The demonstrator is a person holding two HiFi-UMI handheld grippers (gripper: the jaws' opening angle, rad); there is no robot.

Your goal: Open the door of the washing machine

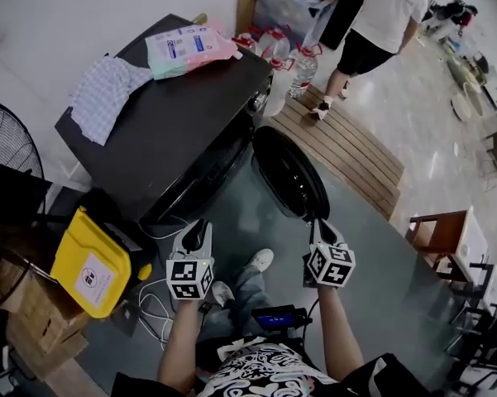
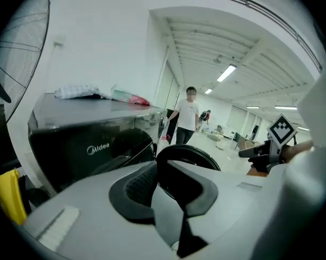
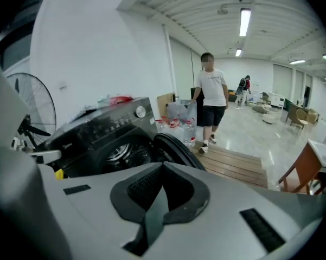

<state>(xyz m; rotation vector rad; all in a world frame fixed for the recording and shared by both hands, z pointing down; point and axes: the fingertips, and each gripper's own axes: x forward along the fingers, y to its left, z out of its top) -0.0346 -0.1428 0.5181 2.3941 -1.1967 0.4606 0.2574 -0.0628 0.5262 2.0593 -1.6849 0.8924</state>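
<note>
"What are the two tools up to?"

"The right tool (image 1: 324, 228) is clenched tight with nothing in it. The left tool (image 1: 196, 231) has its jaws slightly apart, empty too. Both hang before the black front-loading washing machine (image 1: 174, 139), touching nothing."

"And the door?"

"The round dark door (image 1: 291, 174) stands swung wide open, between the machine's front and the slatted wooden platform (image 1: 347, 147). The steel drum (image 3: 111, 155) shows inside."

"Anything else?"

"A checked cloth (image 1: 103, 98) and a pink-and-green packet (image 1: 188, 48) lie on the machine's top. A yellow plastic canister (image 1: 91, 265) sits beside it, and a person in a white shirt (image 1: 387, 7) stands near clear water bottles (image 1: 291, 66)."
</note>
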